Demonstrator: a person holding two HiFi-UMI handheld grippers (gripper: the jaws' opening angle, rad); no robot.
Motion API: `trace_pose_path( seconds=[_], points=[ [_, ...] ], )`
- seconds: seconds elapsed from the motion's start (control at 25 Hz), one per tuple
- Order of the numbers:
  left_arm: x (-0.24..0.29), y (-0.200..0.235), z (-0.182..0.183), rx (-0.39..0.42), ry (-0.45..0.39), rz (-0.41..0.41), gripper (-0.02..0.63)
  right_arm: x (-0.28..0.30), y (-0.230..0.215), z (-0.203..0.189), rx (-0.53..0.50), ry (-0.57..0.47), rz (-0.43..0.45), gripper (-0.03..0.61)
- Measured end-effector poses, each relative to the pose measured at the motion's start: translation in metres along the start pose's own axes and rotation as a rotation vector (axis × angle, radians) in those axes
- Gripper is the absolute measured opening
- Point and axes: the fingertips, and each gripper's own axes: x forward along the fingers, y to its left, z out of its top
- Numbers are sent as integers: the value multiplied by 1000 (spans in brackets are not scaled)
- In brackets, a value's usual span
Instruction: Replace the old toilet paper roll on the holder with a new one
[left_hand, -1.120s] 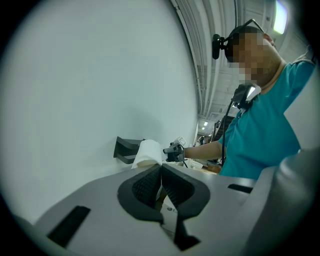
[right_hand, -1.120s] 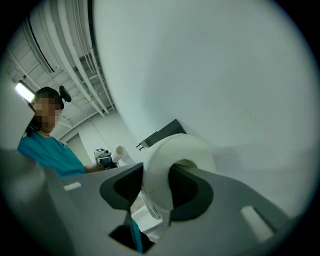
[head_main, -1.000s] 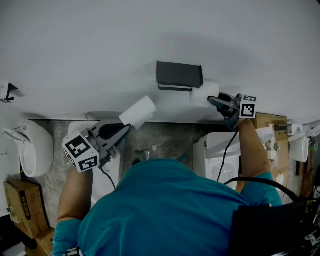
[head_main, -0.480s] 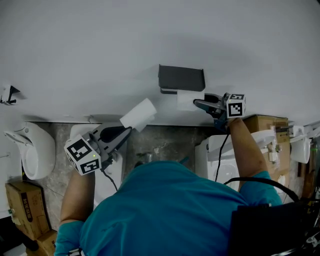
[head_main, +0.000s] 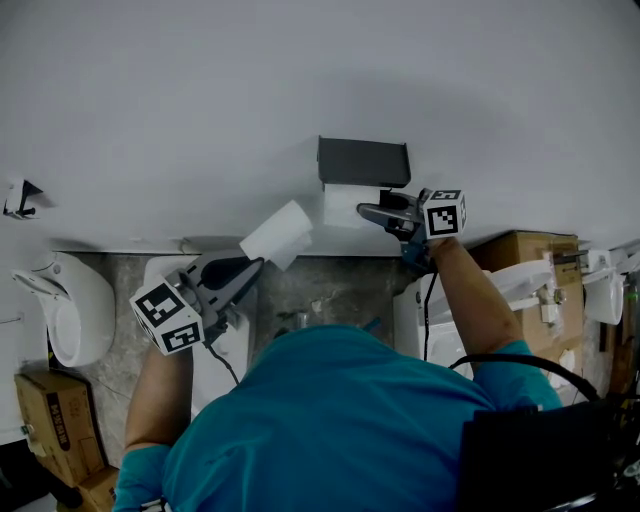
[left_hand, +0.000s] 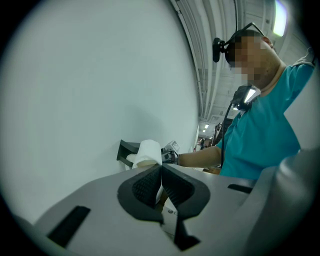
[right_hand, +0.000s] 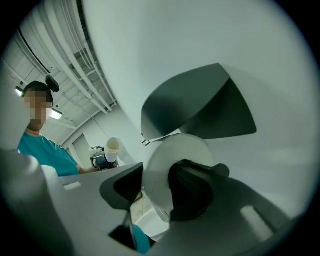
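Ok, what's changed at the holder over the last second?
The right gripper, shut on a white roll, carried it leftward, from beside the black holder's right end to beneath it. The left gripper stayed put, shut on the other roll; the holder has not moved.

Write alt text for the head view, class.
The right gripper clamps a toilet roll just under the dark holder on the white wall. The left gripper holds a second roll off to the left.

The grey floor (head_main: 330, 275) under me bears a white toilet (head_main: 85, 300) and a cardboard box (head_main: 48, 425) at my left; on the wall (head_main: 300, 80) before me hangs the dark holder (head_main: 363, 162).
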Motion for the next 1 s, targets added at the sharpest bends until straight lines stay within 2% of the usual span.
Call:
trace_pose_path(
  seconds=[0.24,0.44,0.64,0.84,1.0],
  points=[
    [-1,0,2,2,-3,1,11,4,-1,-1,35,-16,0,149],
    [2,1,3,2,0,-7,11,2,-4,-1,46,-35,-46,163],
    [3,0,7,9,-7,-10,11,-3,-2,-2,59,-57,-63,259],
    [3,2,8,12,-13,-19,11,-12,-4,-4,56,-84,-161,298],
    [8,1,10,11,-14,-30,11,-15,-11,-3,51,-86,-260,299]
  ],
)
